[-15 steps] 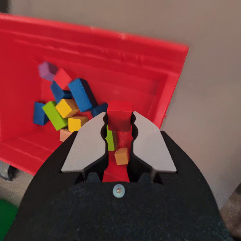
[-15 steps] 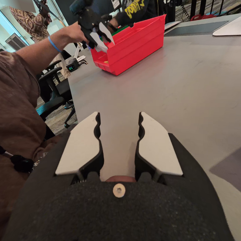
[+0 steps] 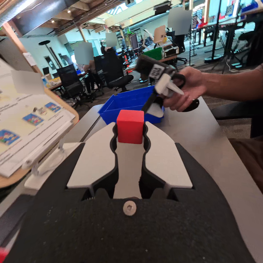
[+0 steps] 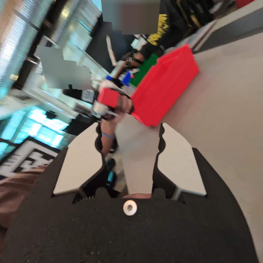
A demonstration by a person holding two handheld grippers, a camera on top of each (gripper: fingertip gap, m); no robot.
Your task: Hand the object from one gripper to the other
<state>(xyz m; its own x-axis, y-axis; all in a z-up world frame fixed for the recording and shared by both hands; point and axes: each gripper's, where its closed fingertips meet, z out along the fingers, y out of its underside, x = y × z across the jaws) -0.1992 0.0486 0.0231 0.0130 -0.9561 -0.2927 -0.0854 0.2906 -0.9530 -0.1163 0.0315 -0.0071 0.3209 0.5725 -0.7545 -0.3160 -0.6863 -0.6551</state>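
My left gripper (image 3: 130,124) is shut on a red block (image 3: 130,127), held at its fingertips above the grey table (image 3: 189,142). In the right wrist view the same red block (image 4: 108,98) shows farther off in the left gripper (image 4: 104,99), blurred, in front of a red bin (image 4: 165,91). My right gripper (image 4: 129,128) is open and empty, tilted, facing the left one. In the left wrist view the right gripper (image 3: 165,98) is held in a hand (image 3: 186,91) above a blue bin (image 3: 128,105), beyond and right of the block.
A stand with printed sheets (image 3: 28,125) sits at the table's left edge. A green bin (image 4: 143,69) lies behind the red bin. Office chairs and people fill the background. Bare table surface lies right of the red bin.
My left gripper has lifted the red block out of the red bin and swung it round toward the right gripper. My right gripper has risen and tilted toward the left one, opening wider.
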